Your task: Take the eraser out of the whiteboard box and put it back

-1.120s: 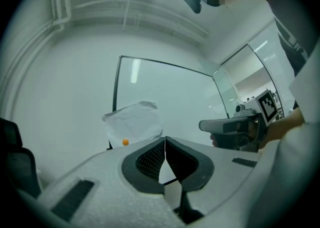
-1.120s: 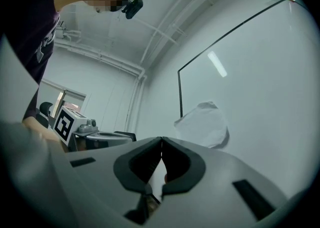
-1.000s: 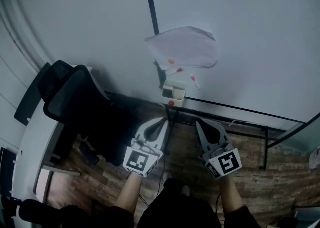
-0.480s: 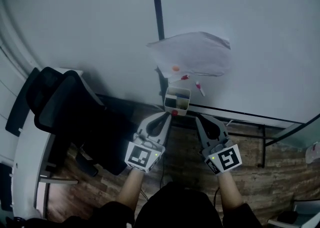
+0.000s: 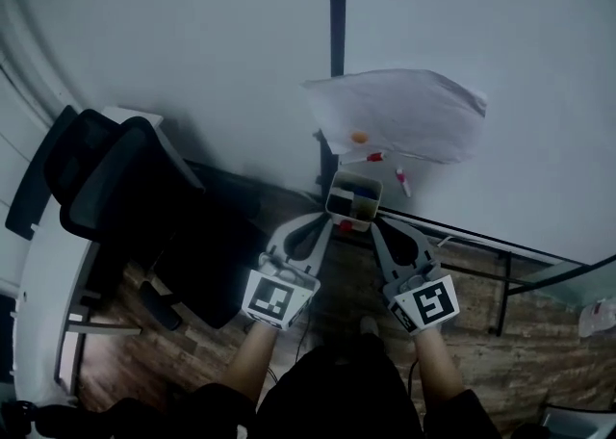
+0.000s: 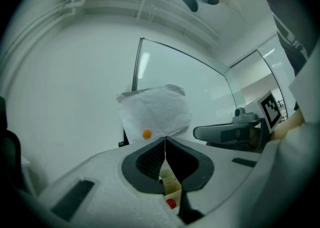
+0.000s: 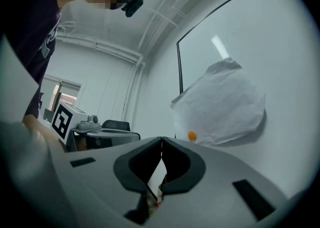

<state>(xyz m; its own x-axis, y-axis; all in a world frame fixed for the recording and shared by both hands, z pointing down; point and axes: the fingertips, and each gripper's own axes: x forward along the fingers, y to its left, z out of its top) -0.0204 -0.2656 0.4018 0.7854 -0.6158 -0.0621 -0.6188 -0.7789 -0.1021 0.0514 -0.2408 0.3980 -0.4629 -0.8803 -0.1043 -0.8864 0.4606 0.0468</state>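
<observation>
Cream plastic whiteboard box (image 5: 344, 206) hangs at the lower edge of the wide white whiteboard (image 5: 500, 52), just under a crumpled white paper sheet (image 5: 404, 115) pinned by a small round orange magnet (image 5: 358, 138). The eraser cannot be picked out. Dark and blue shapes fill the box's open top, and I judge it to be one of them. The left gripper (image 5: 320, 223) and right gripper (image 5: 377, 228) both point at the box from just below, jaws pressed together on nothing. Reaching in is the step in hand. One pair of jaws should part before arriving, rise above the rim, drop into the open top and span the eraser's narrow sides, clear of the paper's lower edge.
</observation>
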